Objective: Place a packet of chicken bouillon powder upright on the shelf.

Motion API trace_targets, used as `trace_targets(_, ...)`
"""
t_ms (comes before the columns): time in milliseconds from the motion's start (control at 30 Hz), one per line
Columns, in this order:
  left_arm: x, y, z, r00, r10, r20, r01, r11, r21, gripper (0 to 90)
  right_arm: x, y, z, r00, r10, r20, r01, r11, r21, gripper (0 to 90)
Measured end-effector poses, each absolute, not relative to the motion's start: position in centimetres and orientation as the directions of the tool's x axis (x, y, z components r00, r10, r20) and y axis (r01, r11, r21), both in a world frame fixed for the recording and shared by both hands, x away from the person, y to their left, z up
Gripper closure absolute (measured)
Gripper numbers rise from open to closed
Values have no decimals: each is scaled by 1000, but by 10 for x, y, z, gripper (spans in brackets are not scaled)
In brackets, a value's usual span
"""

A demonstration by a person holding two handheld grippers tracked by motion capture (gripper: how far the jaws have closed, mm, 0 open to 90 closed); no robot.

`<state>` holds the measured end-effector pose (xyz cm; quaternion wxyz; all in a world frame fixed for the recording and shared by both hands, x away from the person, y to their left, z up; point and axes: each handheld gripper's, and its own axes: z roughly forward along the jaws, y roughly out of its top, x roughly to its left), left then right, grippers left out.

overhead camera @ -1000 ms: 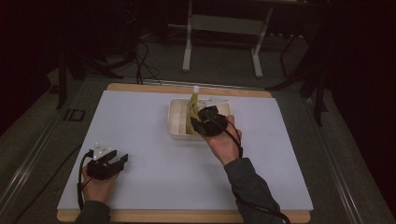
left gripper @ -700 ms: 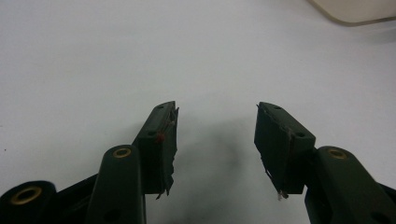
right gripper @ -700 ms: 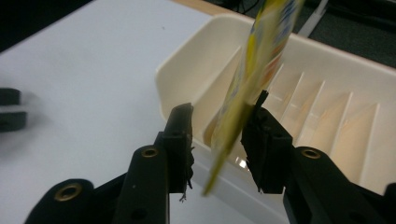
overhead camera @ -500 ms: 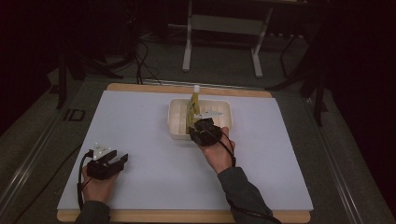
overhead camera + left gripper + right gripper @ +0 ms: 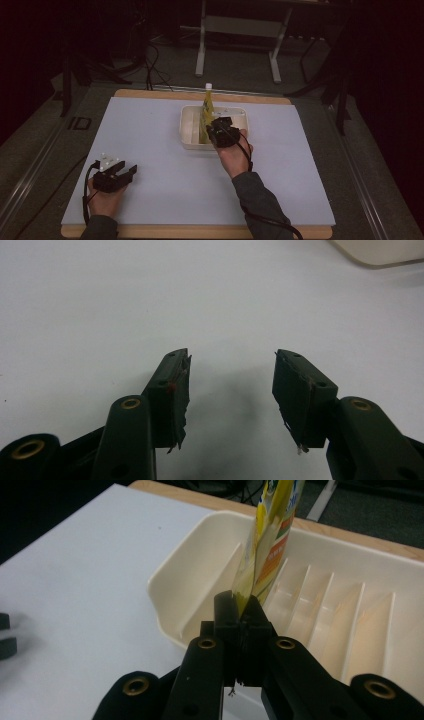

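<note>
Now the right gripper (image 5: 243, 605), its jaws having just been closing, is pinching the yellow pouch's (image 5: 265, 545) lower edge in the far rack (image 5: 190, 570), readying a lift, while the left gripper (image 5: 231, 385) is idling open near left.

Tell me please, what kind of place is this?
Probably a lab or workshop bench set up for recording handling work, not a home. A white mat covers a wooden table, dark cables run over the grey floor behind, and a metal stand sits beyond.
</note>
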<state>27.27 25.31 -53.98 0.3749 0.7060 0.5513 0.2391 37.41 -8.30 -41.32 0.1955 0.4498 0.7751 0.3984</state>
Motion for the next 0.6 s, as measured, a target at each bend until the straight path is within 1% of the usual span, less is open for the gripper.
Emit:
trace_targets(67, 273, 253, -540, 277, 958, -76, 599, -111, 793, 485, 375, -83, -412, -520, 852, 63, 539, 271, 797, 874)
trace_targets(100, 273, 253, -540, 277, 958, -78, 600, -108, 793, 485, 376, -83, -410, -529, 846, 57, 528, 276, 803, 832)
trace_targets(167, 273, 253, -540, 277, 958, -78, 599, -109, 793, 484, 376, -83, -409, -541, 838, 66, 536, 284, 795, 761)
trace_targets(300, 273, 253, -540, 277, 958, -75, 599, -111, 793, 484, 374, -85, -411, -562, 825, 62, 534, 305, 789, 693)
trace_targets(600, 272, 253, -540, 273, 959, -79, 599, -105, 794, 485, 366, -93, -417, -605, 796, 37, 520, 359, 775, 625)
